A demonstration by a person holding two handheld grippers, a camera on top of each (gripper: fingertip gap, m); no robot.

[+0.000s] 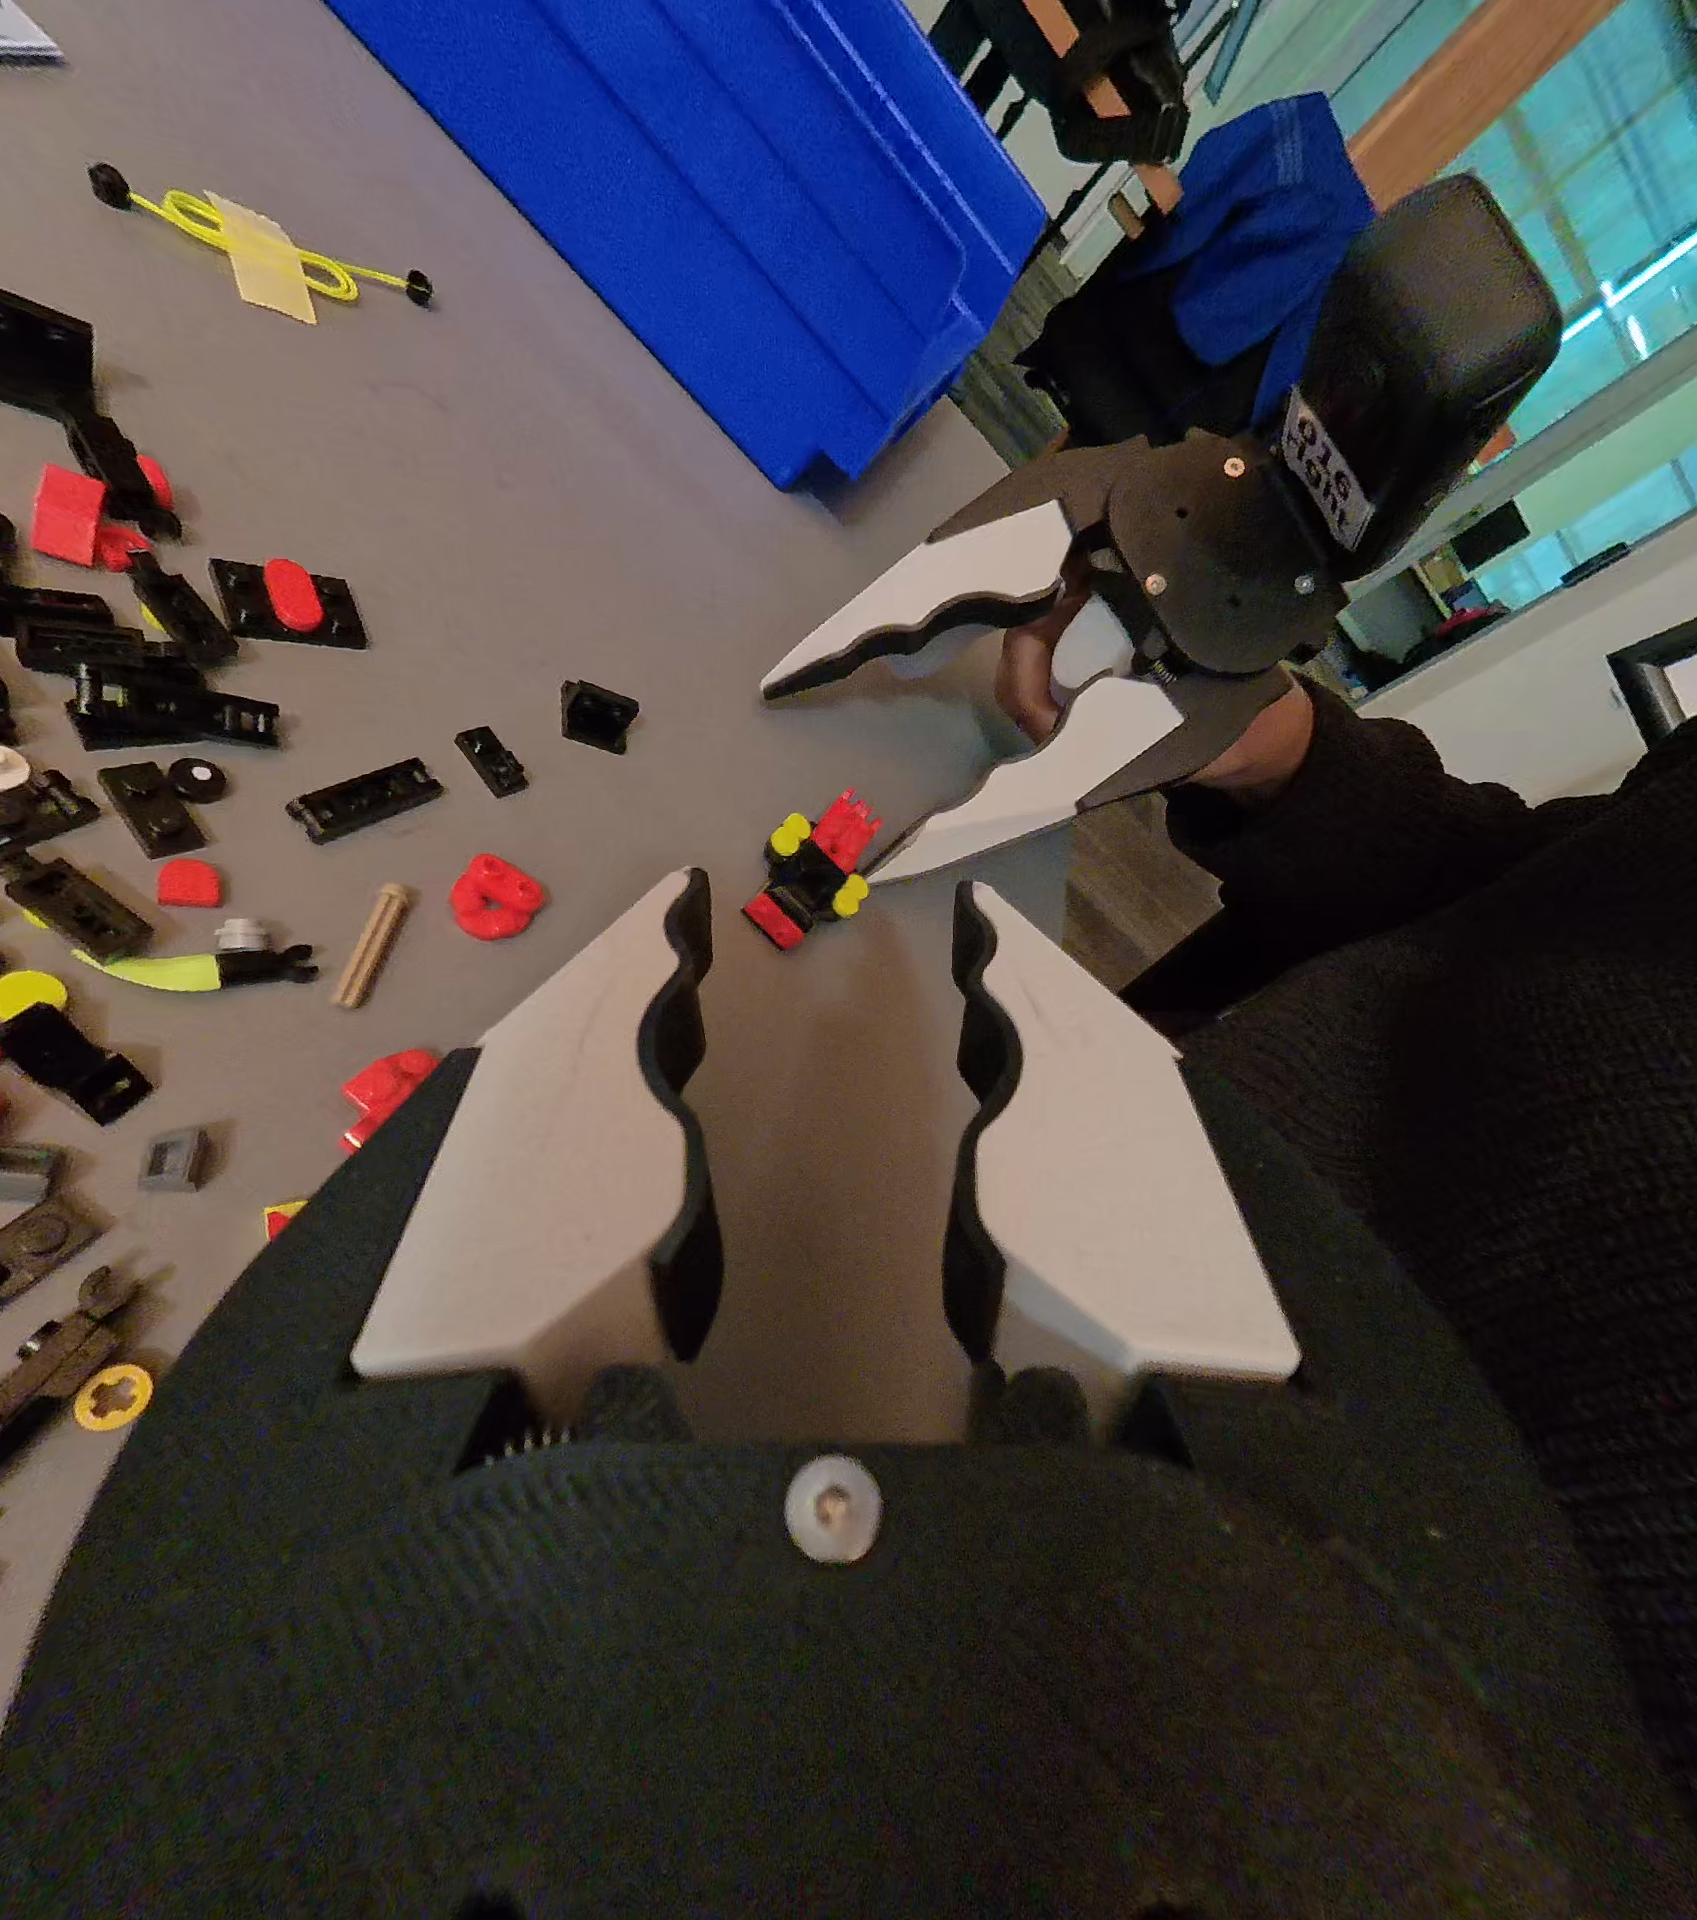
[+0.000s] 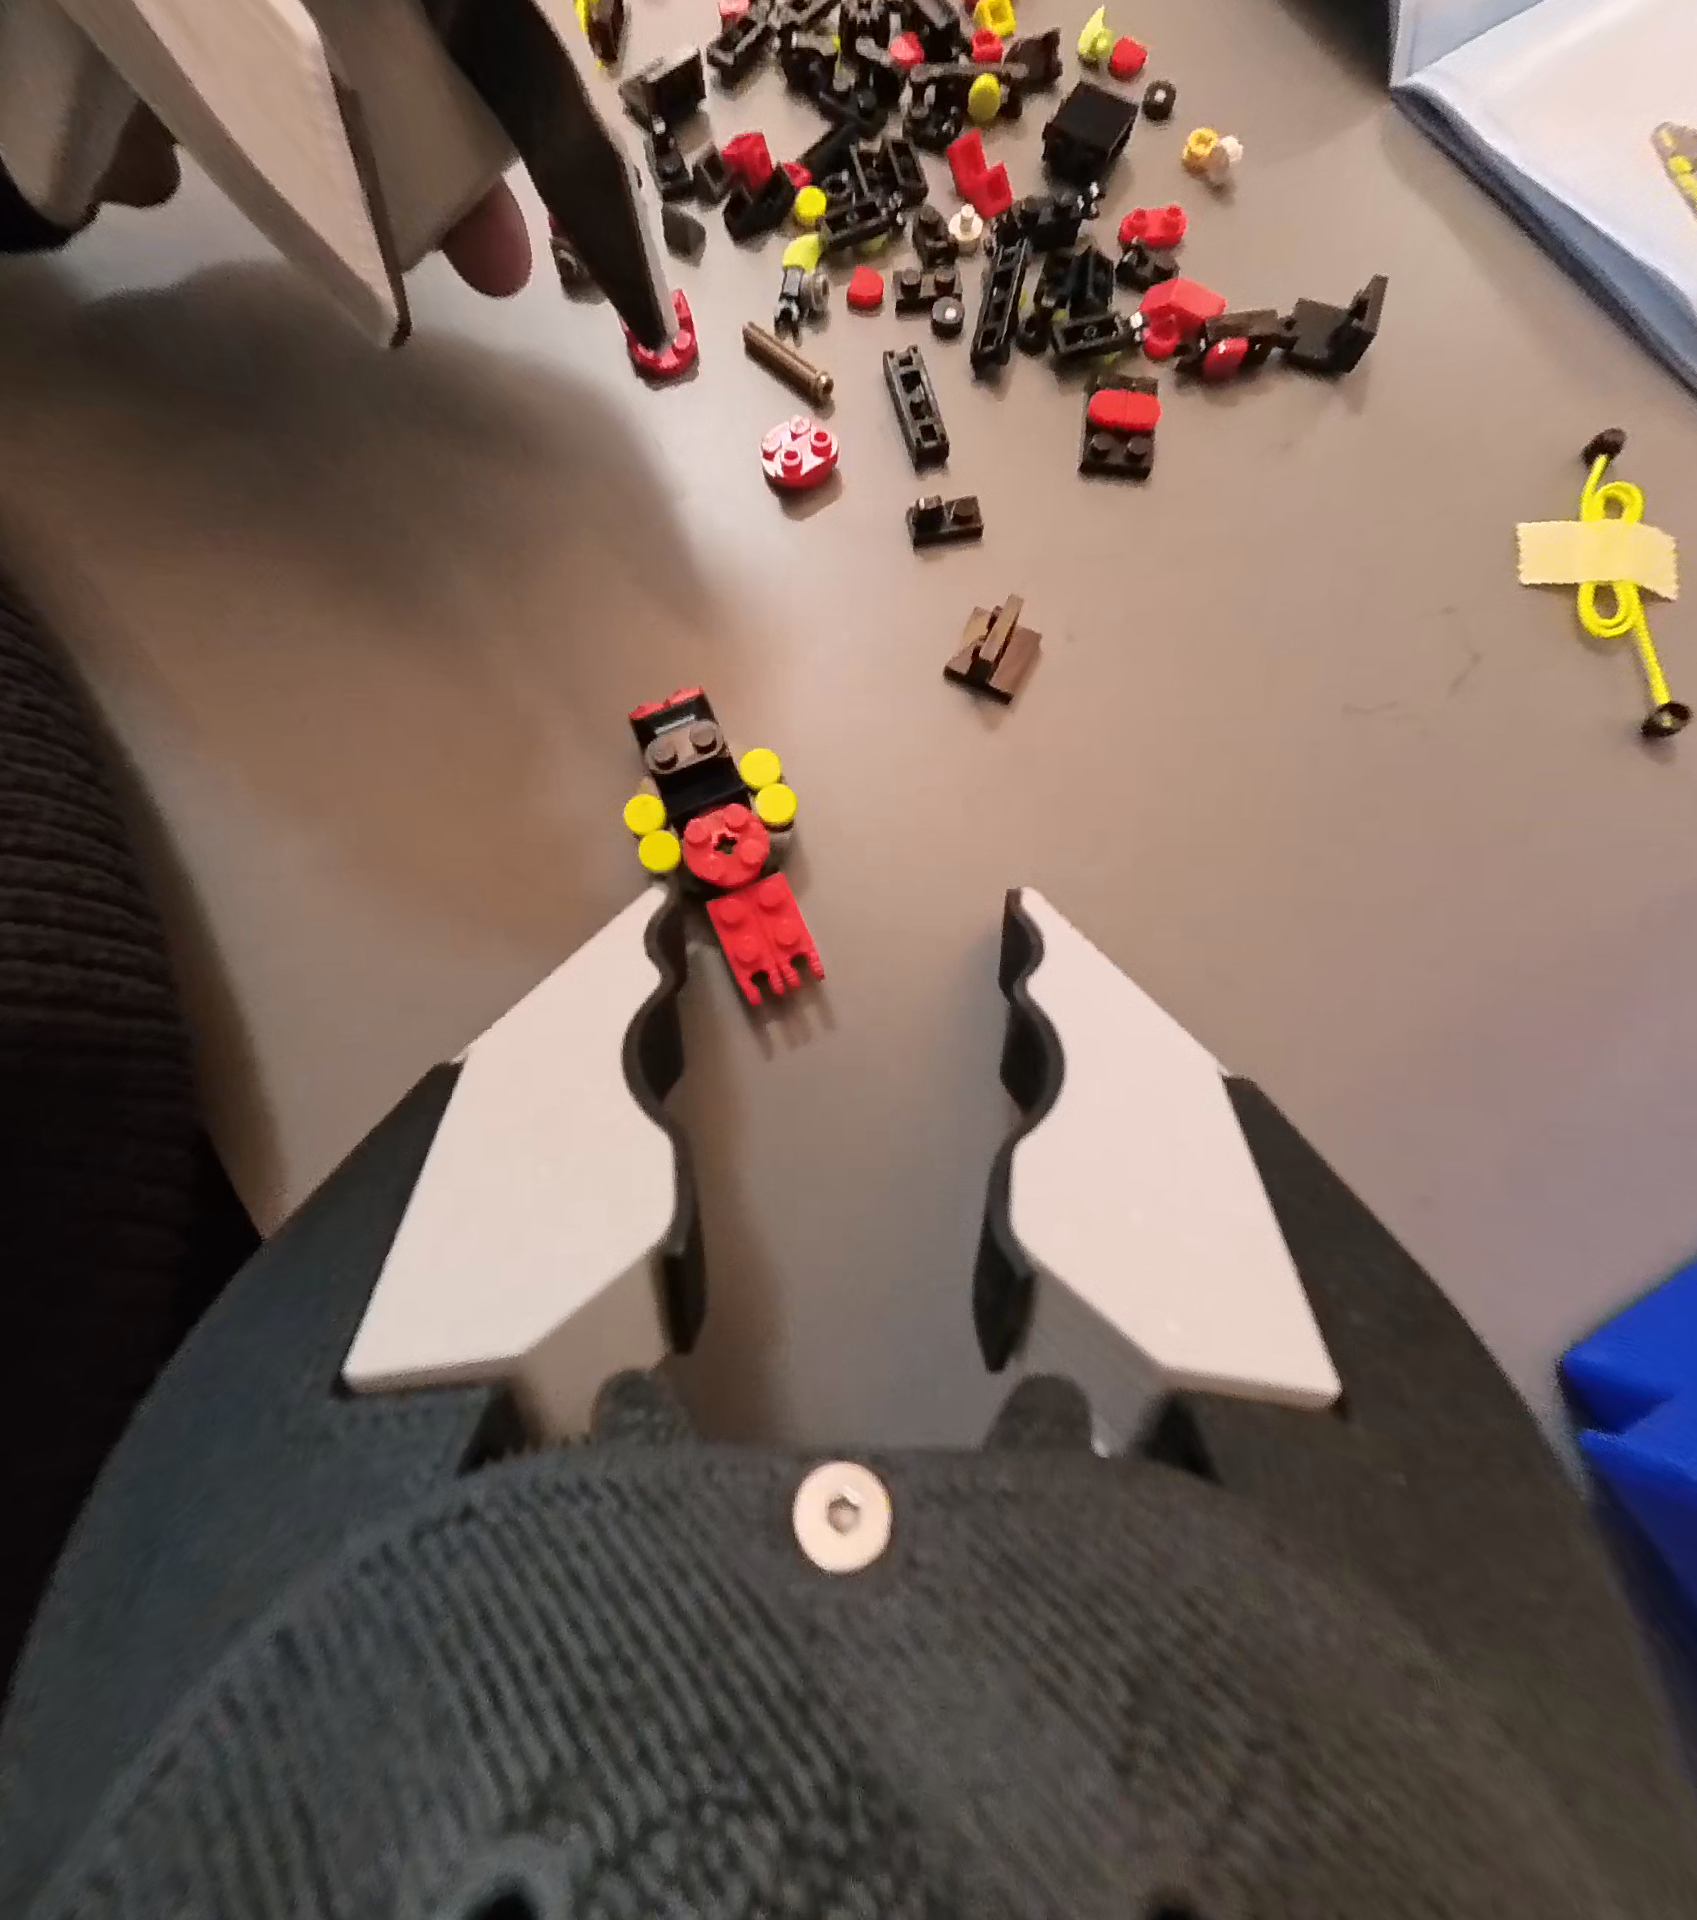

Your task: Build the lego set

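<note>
The grey worktop carries a far scatter of loose bricks. The right hand-held gripper and left hand-held gripper both gape empty. The small part-built model lies just beyond the right one's left fingertip.

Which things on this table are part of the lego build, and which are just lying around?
Part of the build:
small assembly
loose bricks
yellow string
instruction booklet
left gripper
right gripper

Just lying about:
blue bin
</note>
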